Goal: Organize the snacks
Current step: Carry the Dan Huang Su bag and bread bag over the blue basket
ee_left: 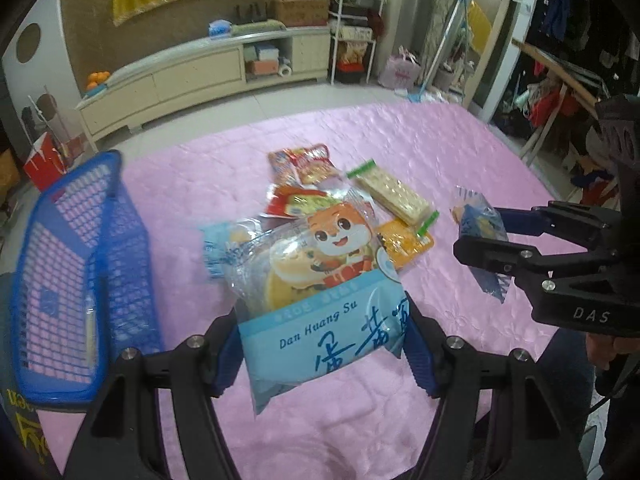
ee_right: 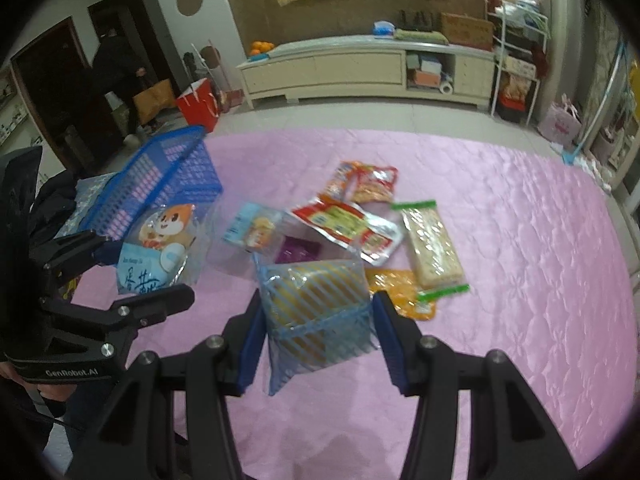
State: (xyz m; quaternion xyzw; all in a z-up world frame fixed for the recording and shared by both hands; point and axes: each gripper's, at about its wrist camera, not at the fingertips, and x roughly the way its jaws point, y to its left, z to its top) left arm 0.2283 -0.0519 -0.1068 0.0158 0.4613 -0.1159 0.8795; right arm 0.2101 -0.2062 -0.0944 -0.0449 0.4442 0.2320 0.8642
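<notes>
The basket (ee_left: 80,264) stands at the left edge of the bedspread (ee_left: 460,152); right of it the left gripper (ee_left: 320,344) holds the cartoon bag (ee_left: 316,280) above the snack pile (ee_left: 320,188); further right the right gripper (ee_right: 316,336) holds the striped packet (ee_right: 320,312)

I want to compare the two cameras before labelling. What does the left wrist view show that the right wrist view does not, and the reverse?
Only the left wrist view: the inside floor of the blue basket, and the "Dan Huang Su" lettering on the blue fox-print bag, readable in the left claw.

Only the right wrist view: a small purple packet, and a person in a dark doorway.

Both: the pink cover, the cracker pack with green ends, the red sachets, the orange packet, and the striped pastry bag in the right claw.
</notes>
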